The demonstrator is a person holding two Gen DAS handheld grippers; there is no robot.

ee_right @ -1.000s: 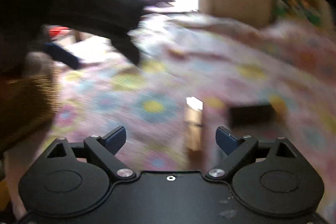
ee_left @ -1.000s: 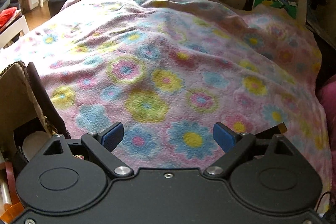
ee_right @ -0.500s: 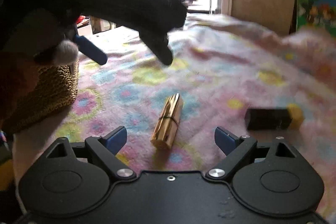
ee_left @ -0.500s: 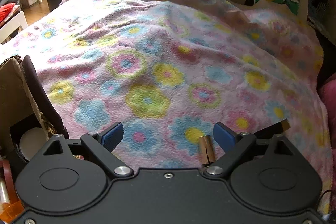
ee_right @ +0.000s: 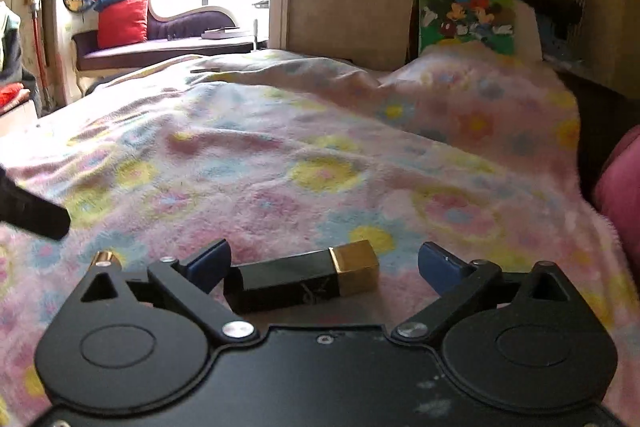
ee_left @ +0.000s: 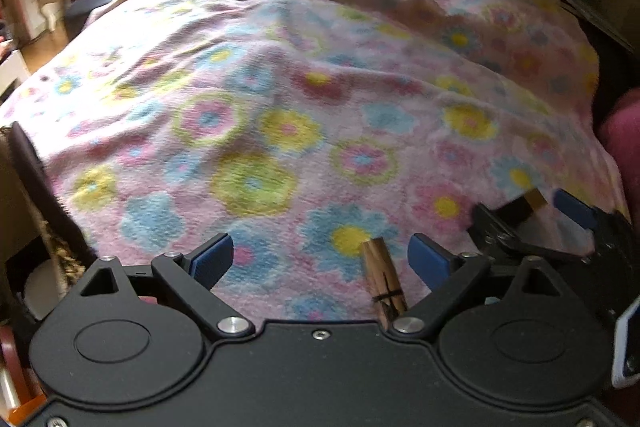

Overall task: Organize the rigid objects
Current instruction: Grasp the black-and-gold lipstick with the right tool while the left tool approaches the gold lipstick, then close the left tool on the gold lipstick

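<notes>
Two lipsticks, a gold tube (ee_left: 383, 281) and a black-and-gold case (ee_right: 304, 279), are seen low in frame on the flowered blanket (ee_left: 320, 107), ungrasped between freshly widened left gripper (ee_left: 320, 259) and right gripper (ee_right: 325, 265), sorting judged unfinished.

A faint interlaced monogram marks the black lipstick case (ee_right: 296, 281); letters not clearly readable.

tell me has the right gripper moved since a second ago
Yes. The right gripper shifted right across the floral blanket: its just-widened, open jaws now frame the black-and-gold lipstick instead of the gold tube.
</notes>
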